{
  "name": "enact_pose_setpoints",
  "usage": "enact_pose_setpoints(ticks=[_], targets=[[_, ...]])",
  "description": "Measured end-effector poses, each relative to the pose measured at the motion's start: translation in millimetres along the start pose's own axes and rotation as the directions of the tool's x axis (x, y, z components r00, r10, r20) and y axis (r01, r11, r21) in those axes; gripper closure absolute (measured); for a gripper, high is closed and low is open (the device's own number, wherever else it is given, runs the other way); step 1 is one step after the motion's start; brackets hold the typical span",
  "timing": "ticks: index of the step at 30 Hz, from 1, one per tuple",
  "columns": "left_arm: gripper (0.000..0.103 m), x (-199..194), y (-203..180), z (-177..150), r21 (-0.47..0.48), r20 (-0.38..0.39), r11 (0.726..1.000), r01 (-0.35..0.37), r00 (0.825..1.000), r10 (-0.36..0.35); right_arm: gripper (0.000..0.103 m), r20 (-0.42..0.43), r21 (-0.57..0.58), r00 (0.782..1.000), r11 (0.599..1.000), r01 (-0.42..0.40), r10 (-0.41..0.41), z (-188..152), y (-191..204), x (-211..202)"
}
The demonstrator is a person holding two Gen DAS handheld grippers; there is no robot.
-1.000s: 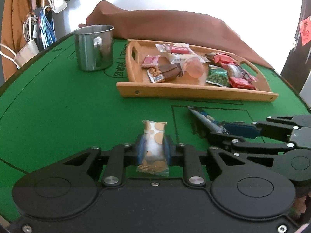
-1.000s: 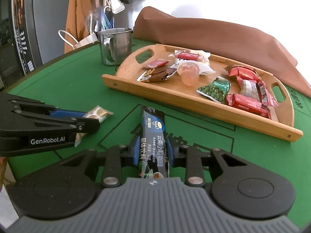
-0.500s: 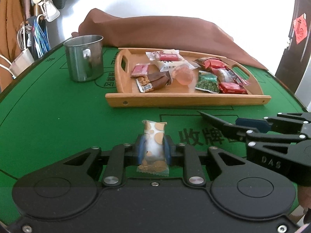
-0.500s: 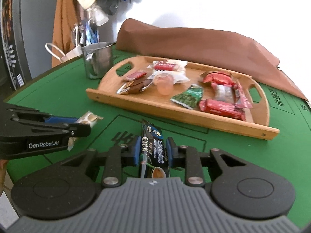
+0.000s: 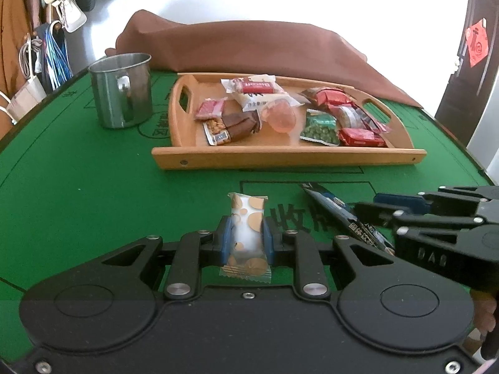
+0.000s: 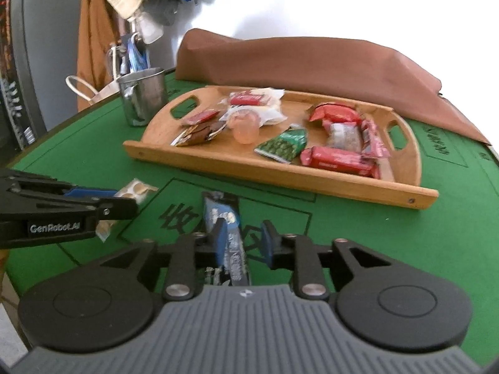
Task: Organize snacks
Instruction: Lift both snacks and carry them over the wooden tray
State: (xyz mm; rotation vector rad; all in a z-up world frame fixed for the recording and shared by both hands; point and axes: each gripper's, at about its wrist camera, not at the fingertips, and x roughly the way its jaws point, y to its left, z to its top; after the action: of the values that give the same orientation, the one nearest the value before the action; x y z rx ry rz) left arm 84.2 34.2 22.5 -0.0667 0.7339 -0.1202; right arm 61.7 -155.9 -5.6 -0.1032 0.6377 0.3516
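The left gripper (image 5: 246, 240) has its jaws pressed on a small white snack packet with round tan dots (image 5: 248, 218). The packet stands up between the two blue pads, and its top sticks out past them. It is held over the green felt surface (image 5: 78, 187), in front of the long light wooden tray (image 5: 280, 157) and well apart from it.

The right gripper (image 6: 241, 240) has its jaws spread. A long dark blue stick packet with white writing (image 6: 223, 215) lies between them. It is close against one blue pad, and there is a gap before the other pad. This view is a bit blurry. This packet is also in front of the tray, not in it.

Inside the tray lie many snacks: red packets, a green packet of peas (image 5: 321, 126), a brown bar and a pink jelly cup (image 5: 280, 117). A shiny metal mug with a handle (image 5: 123, 93) stands just beside the tray. A brown cloth (image 5: 249, 46) is bunched up behind the tray.
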Motion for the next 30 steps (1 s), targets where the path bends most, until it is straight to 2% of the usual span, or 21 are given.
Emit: enact_pose_setpoints(ticks=[4,7,9,11,12,18,30], targets=[[0.082,0.1,-1.1,0.2,0.002,0.000,1.000,0.000,1.000,0.000,0.041,0.001,-0.058,0.999,0.997,-0.047,0.047,-4.2,9.0,0.4],[0.082,-0.1,-1.7,0.6,0.006,0.003,1.000,-0.003,1.000,0.003,0.039,-0.006,-0.085,1.000,0.996,-0.027,0.027,-5.1,13.6,5.8],[0.082,0.4,-2.1,0.7,0.005,0.001,1.000,0.001,1.000,-0.001,0.039,-0.028,-0.061,0.999,0.998,-0.023,0.022,-3.5,11.5,12.7],[0.082,1.4,-2.8,0.5,0.005,-0.001,1.000,0.002,1.000,-0.002,0.057,-0.044,-0.024,0.999,0.999,-0.031,0.030,-1.5,8.4,17.8],[0.082,1.8,-3.2,0.5,0.005,-0.002,1.000,0.002,1.000,-0.002,0.069,-0.045,-0.031,0.999,0.999,-0.028,0.026,-0.2,8.9,19.2],[0.082,-1.0,-4.3,3.2,0.006,0.010,1.000,0.013,1.000,-0.013,0.069,-0.051,-0.008,0.999,1.000,-0.016,0.016,2.1,9.7,15.7],[0.082,-1.5,-12.8,24.9,0.019,0.042,0.999,0.029,0.999,-0.030,0.069,0.042,0.037,0.999,0.999,0.021,-0.023,24.8,-5.7,-10.2]])
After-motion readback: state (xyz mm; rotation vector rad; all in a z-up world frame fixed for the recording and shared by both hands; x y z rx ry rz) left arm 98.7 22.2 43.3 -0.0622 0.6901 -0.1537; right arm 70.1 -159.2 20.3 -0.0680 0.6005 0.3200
